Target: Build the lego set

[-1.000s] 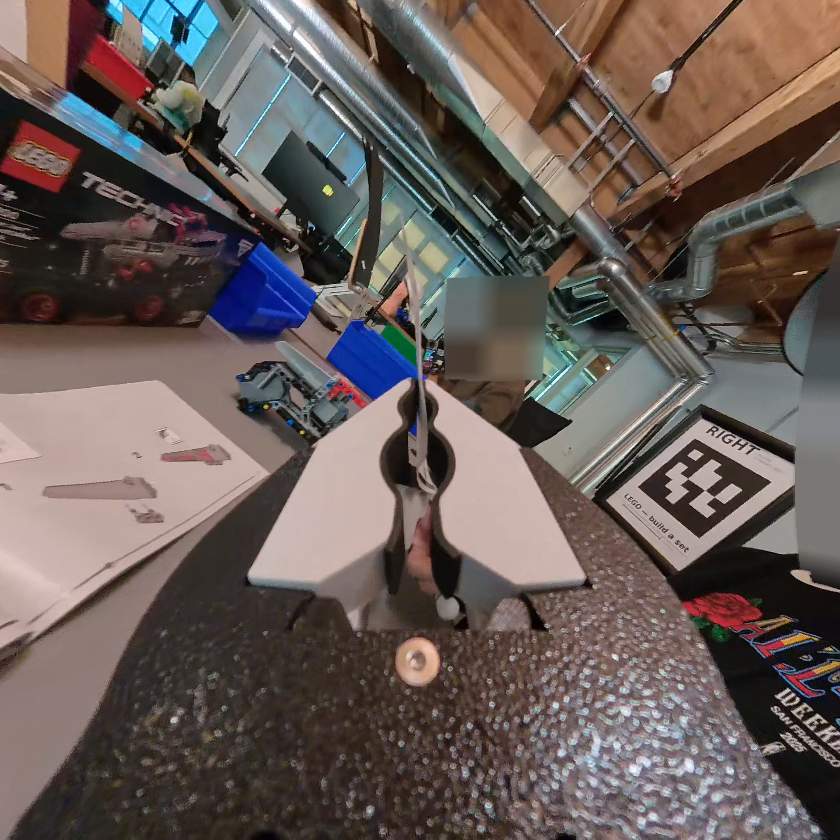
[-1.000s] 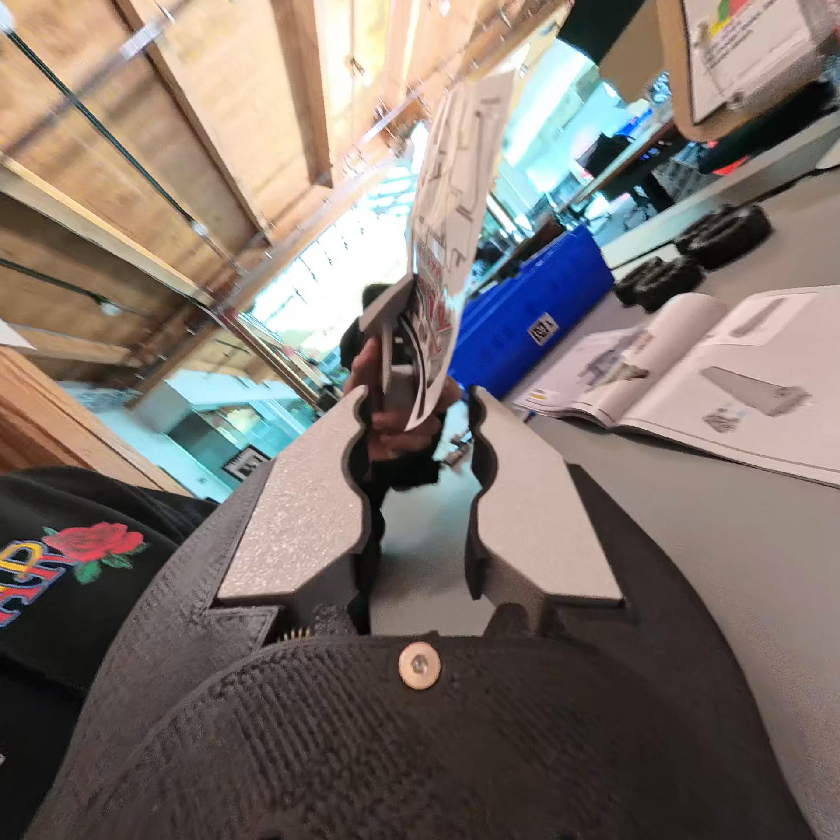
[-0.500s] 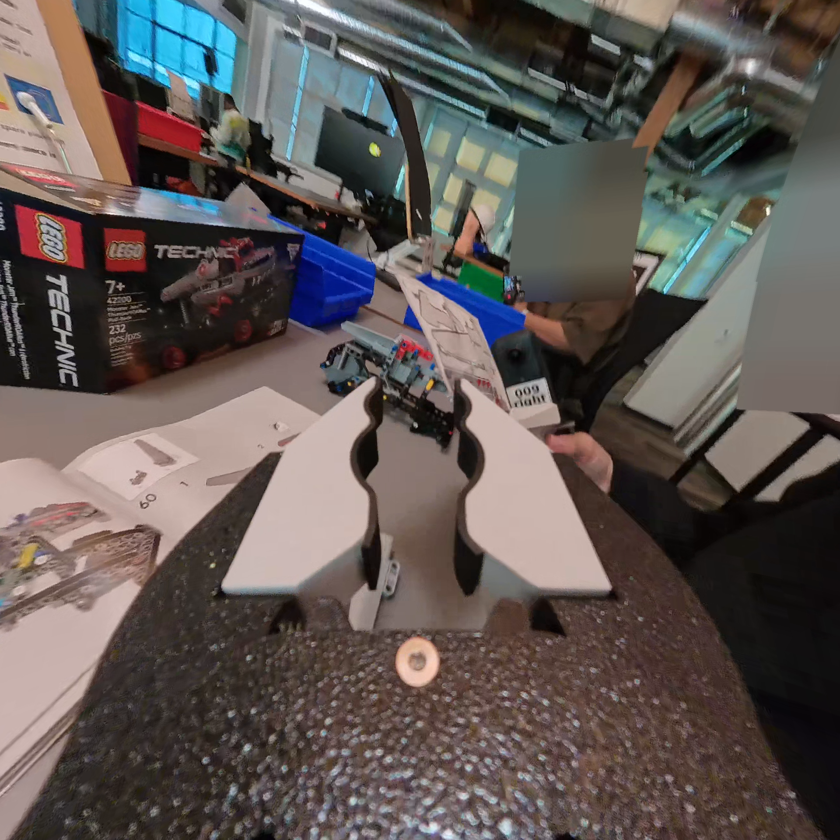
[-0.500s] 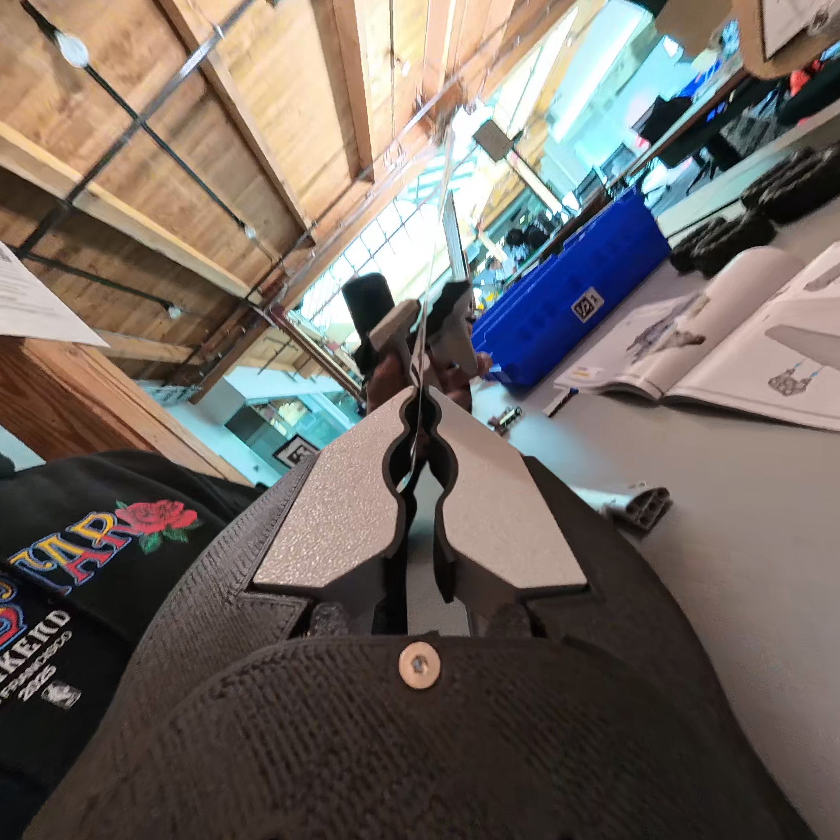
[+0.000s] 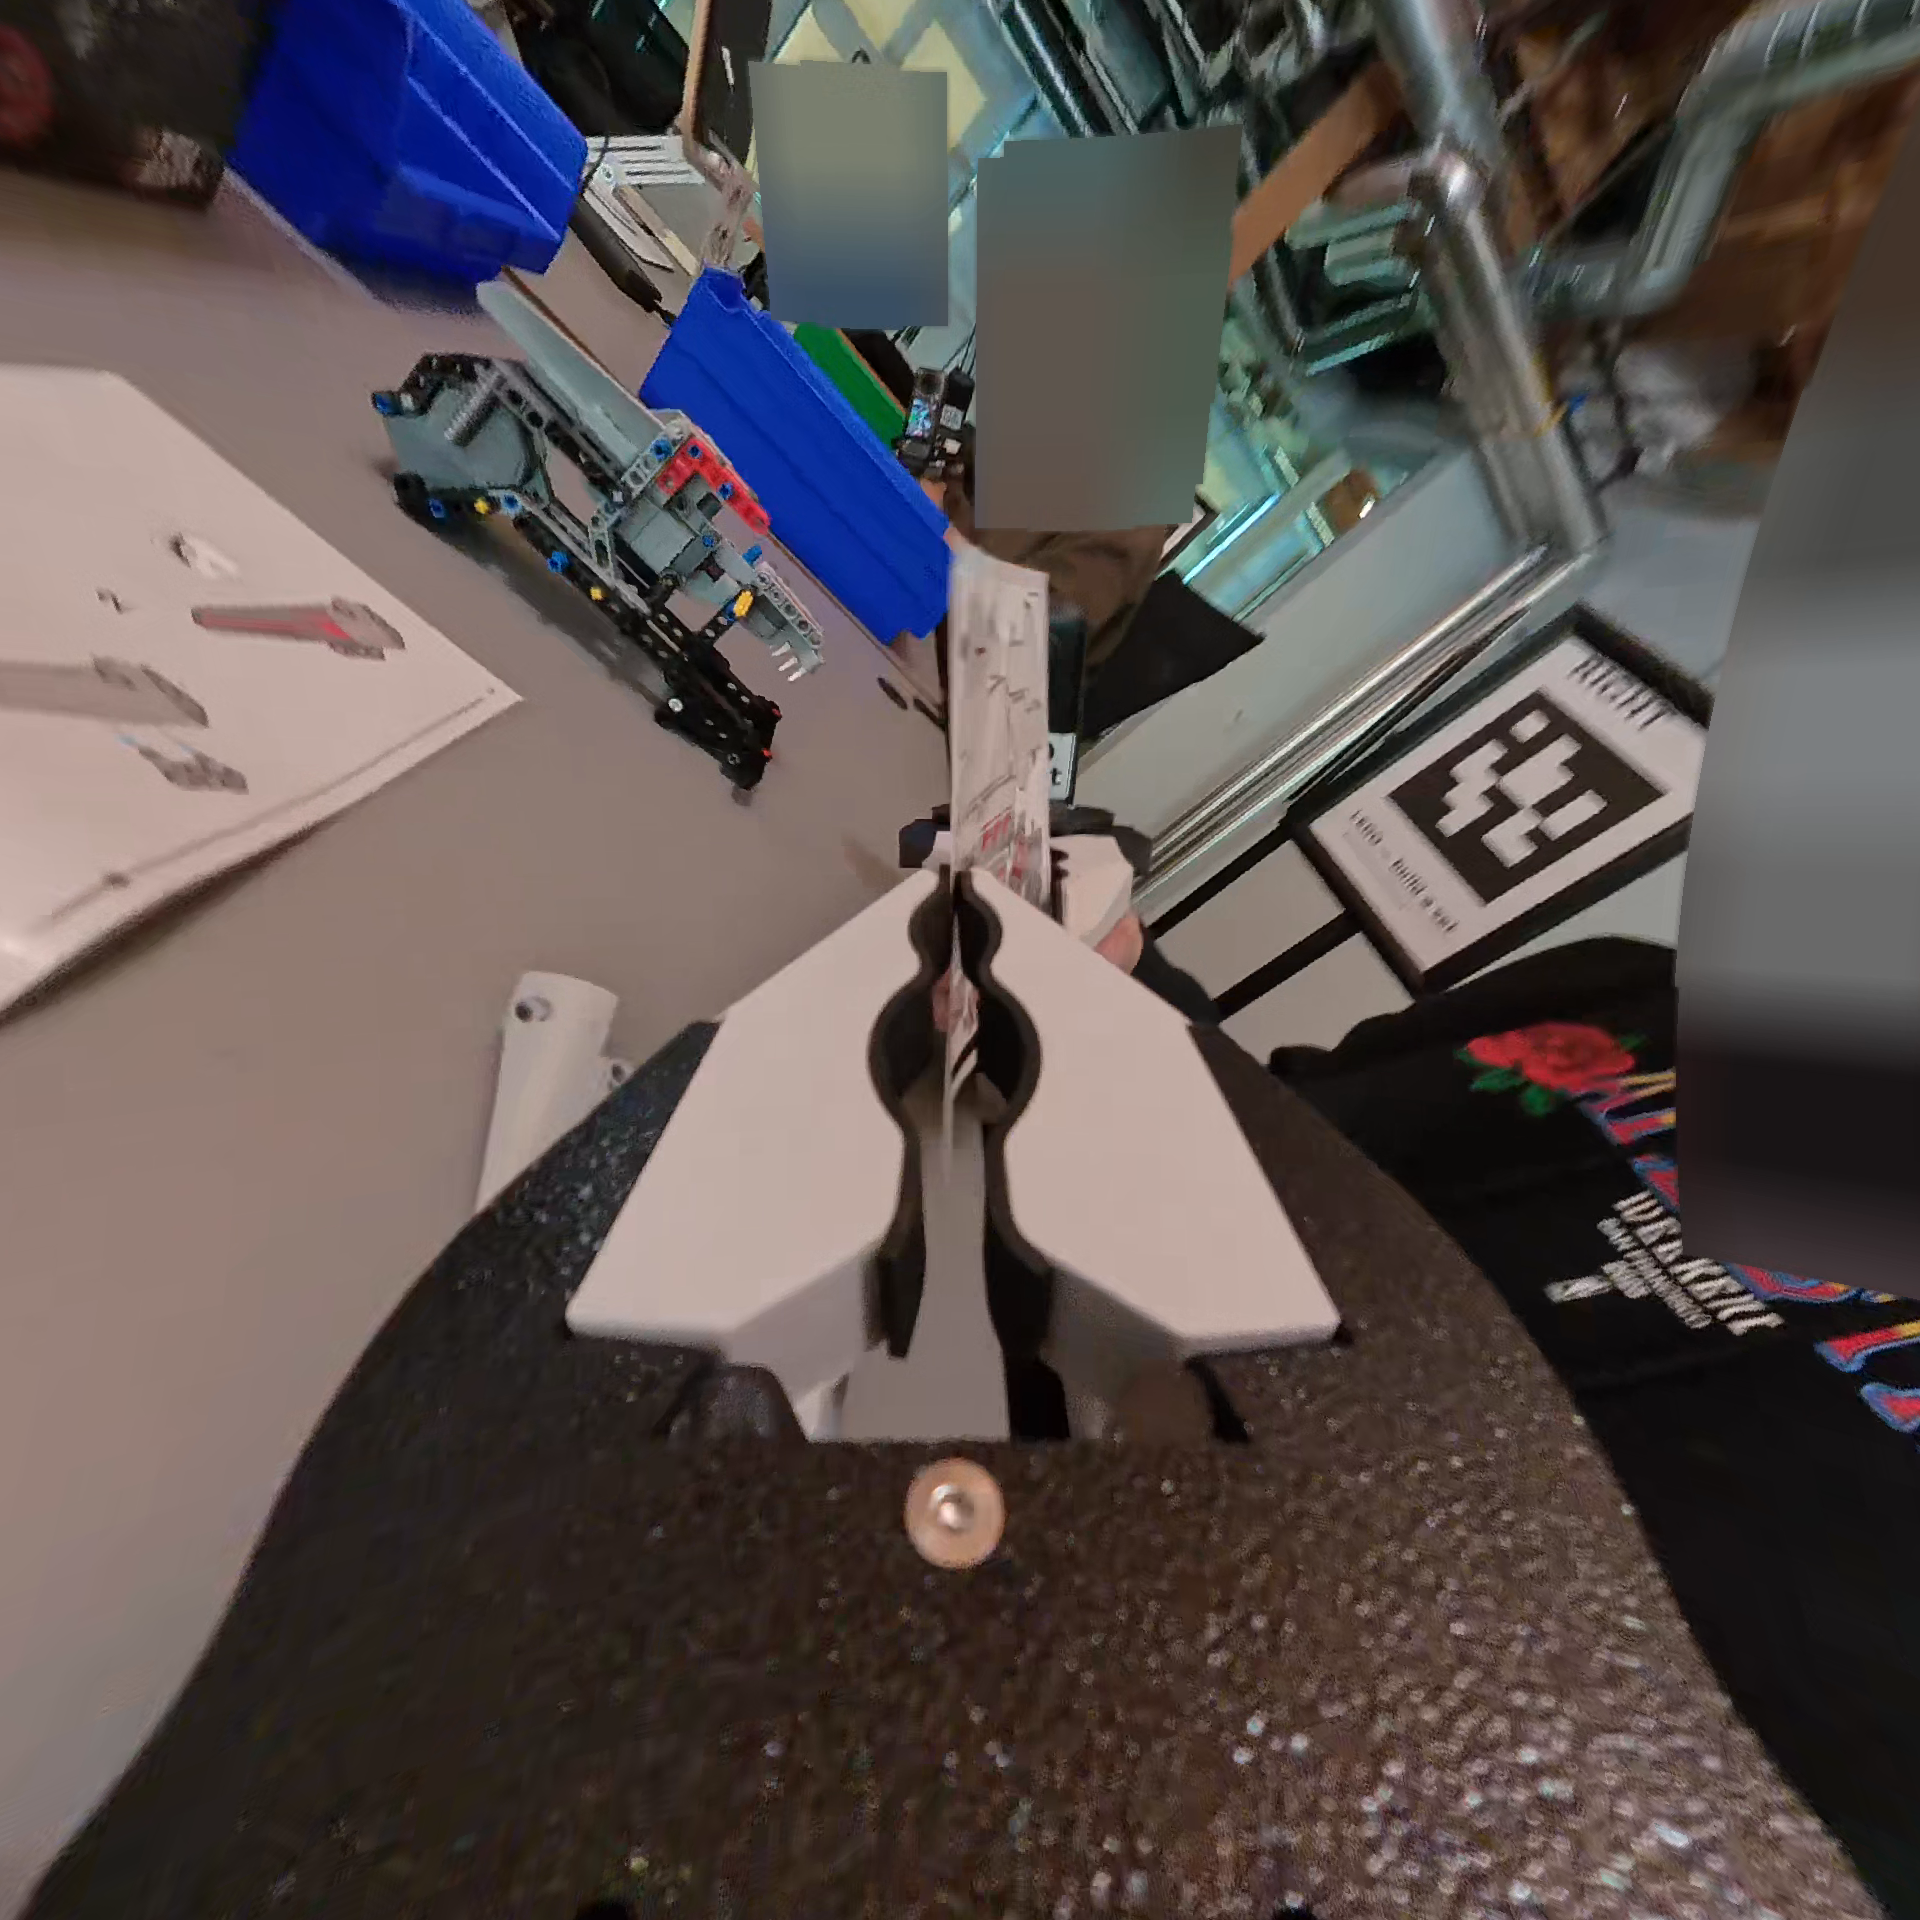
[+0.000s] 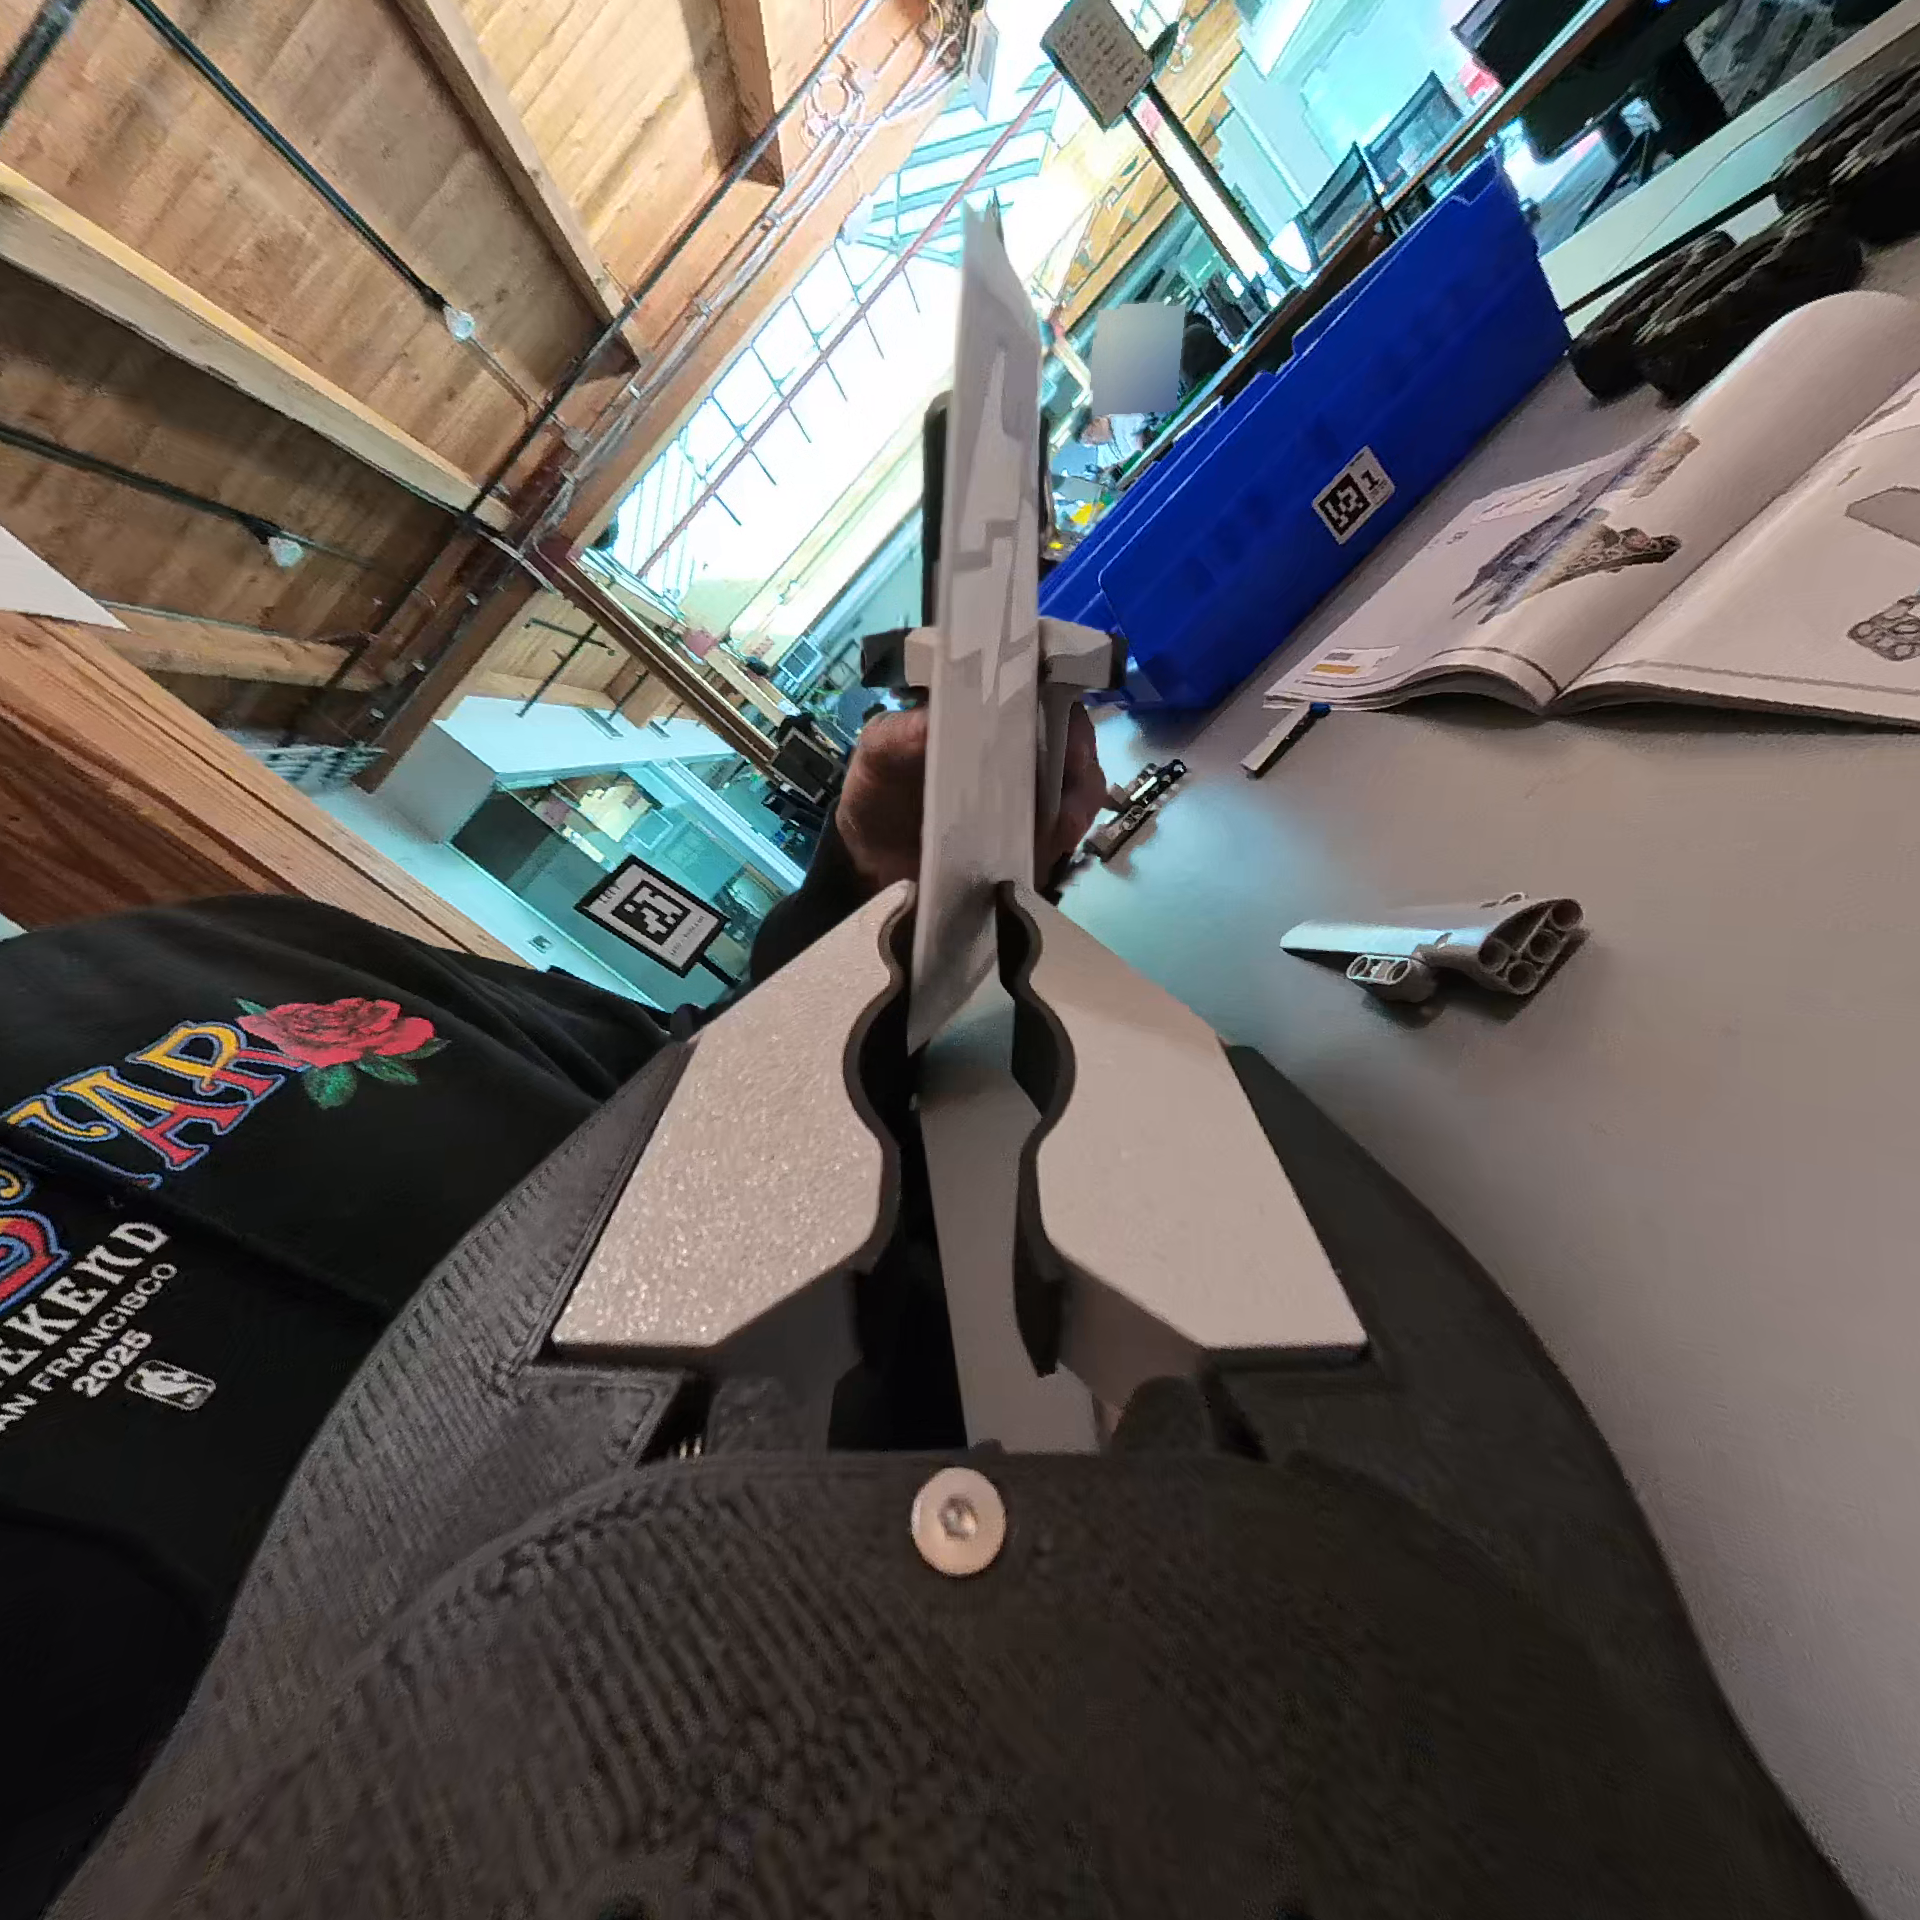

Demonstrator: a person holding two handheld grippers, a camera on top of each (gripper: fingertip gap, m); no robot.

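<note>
A sticker sheet (image 5: 992, 717) stands almost edge-on between my two grippers, above the grey table. My left gripper (image 5: 954, 896) is shut on its lower edge. My right gripper (image 6: 958, 906) is shut on the same sheet (image 6: 987, 561) from the opposite side. Each gripper shows just behind the sheet in the other's view: the right one (image 5: 1091, 883) and the left one (image 6: 1081, 655). The part-built grey, black and red lego model (image 5: 592, 520) lies on the table at the far left. A loose grey panel piece (image 6: 1444, 945) lies on the table close by, also in the left wrist view (image 5: 545, 1060).
The open instruction booklet (image 5: 156, 675) lies left of the model, also in the right wrist view (image 6: 1662, 582). Blue bins (image 5: 800, 447) (image 6: 1299, 499) stand along the far edge. Black tyres (image 6: 1714, 301) lie behind the booklet. A marker card (image 5: 1507, 800) stands beside the table.
A second ago only my left gripper held the sheet and the right was open. Half a second ago the right held it and the left was open. Now both are shut on it.
</note>
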